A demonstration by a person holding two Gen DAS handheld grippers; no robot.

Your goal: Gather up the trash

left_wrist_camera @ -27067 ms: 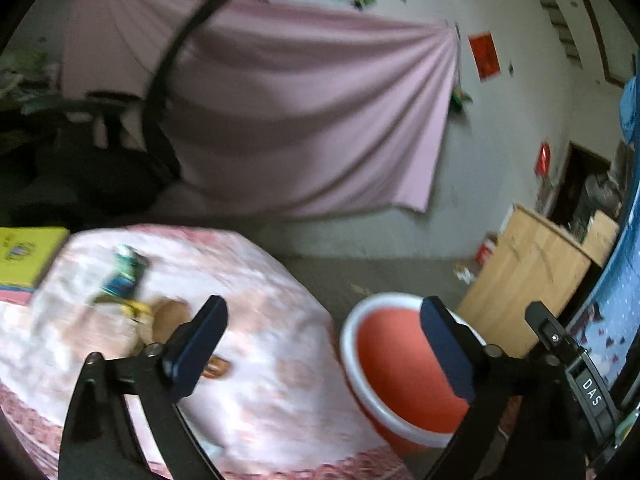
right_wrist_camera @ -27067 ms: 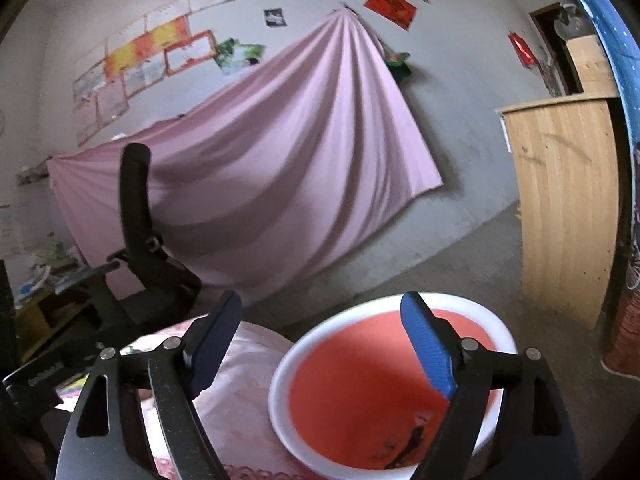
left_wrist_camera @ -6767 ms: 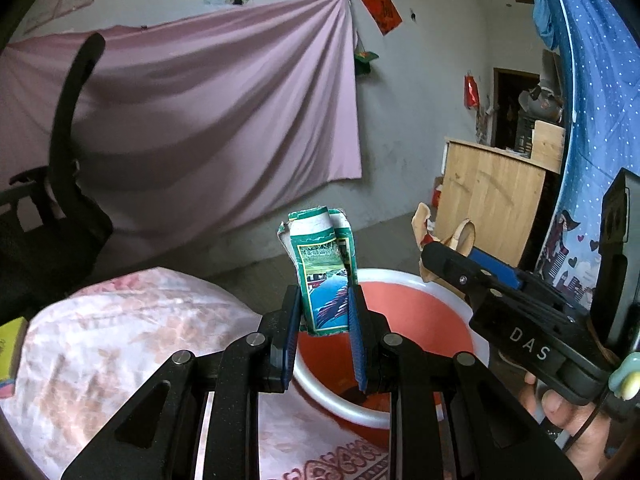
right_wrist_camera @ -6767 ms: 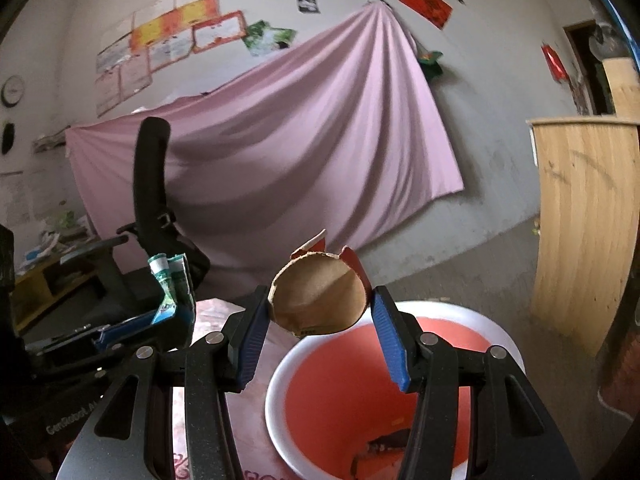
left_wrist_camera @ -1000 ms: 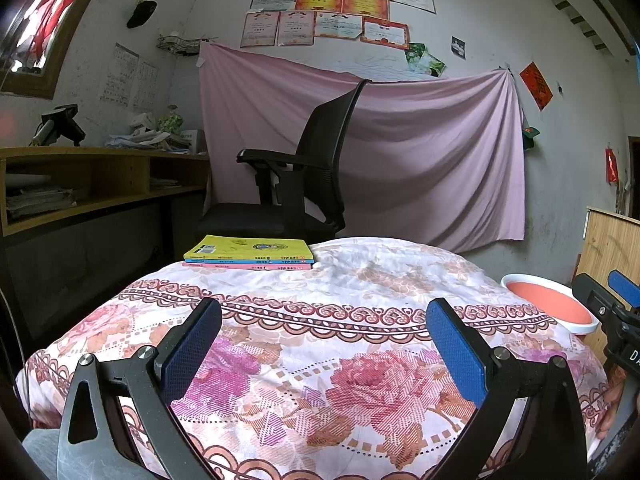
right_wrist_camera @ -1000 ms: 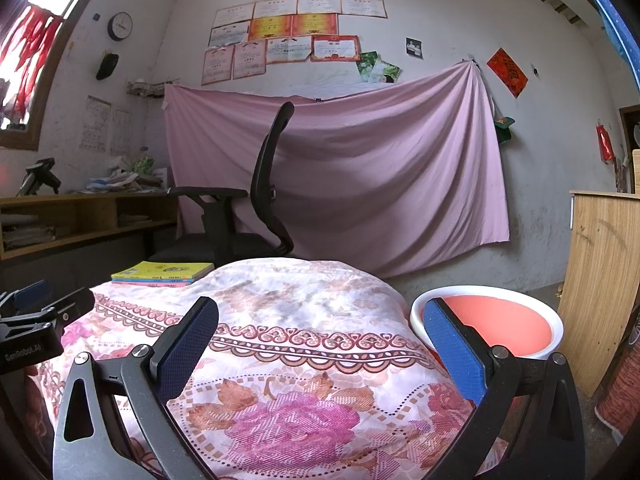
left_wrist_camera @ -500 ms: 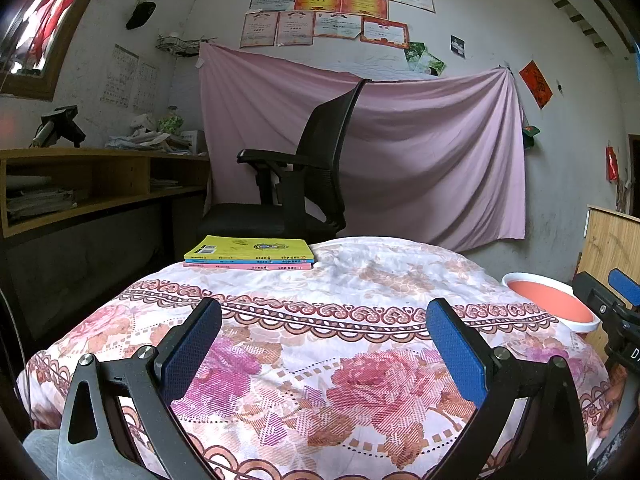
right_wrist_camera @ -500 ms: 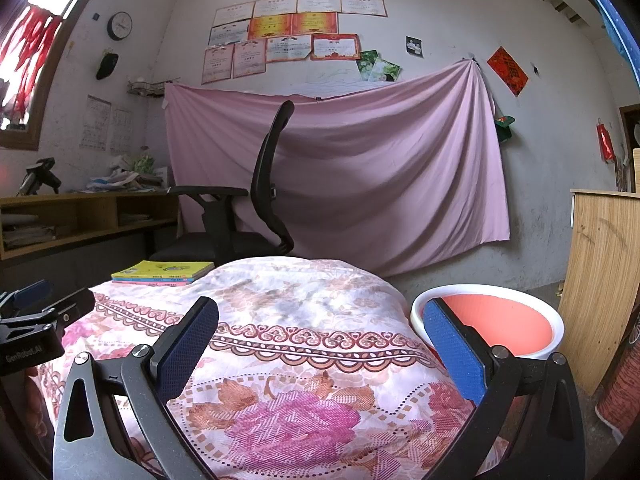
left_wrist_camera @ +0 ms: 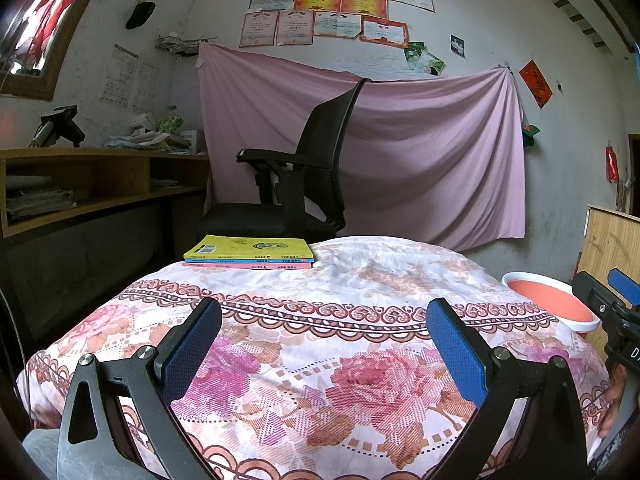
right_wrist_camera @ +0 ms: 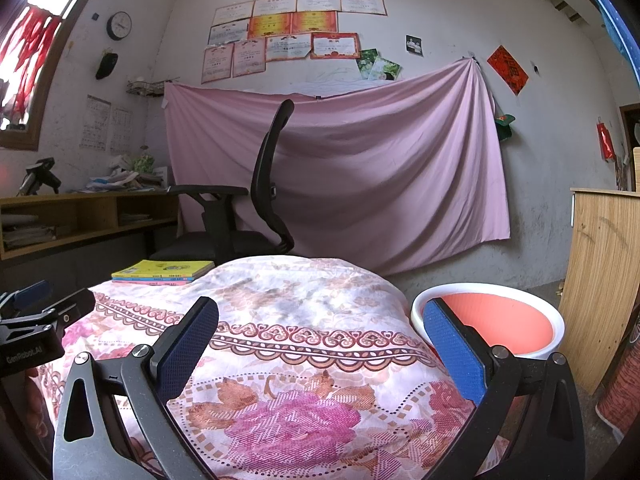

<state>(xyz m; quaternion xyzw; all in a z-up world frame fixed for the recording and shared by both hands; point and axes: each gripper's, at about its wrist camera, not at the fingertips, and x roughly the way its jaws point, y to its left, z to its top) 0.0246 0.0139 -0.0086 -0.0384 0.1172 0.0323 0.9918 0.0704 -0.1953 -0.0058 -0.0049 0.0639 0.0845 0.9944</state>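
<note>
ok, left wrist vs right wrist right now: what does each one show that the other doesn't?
Left wrist only: the right gripper at the frame's right edge, in front of the basin.
Right wrist only: the left gripper at the left edge, and the wooden cabinet in fuller view.
Both: floral tablecloth, stacked books, red basin, office chair, pink sheet. Both grippers are open and empty.

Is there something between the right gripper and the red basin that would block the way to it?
Nothing visible does. The right gripper is open and empty above the floral cloth. The red basin stands beside the table at its right, with open air above its rim.
</note>
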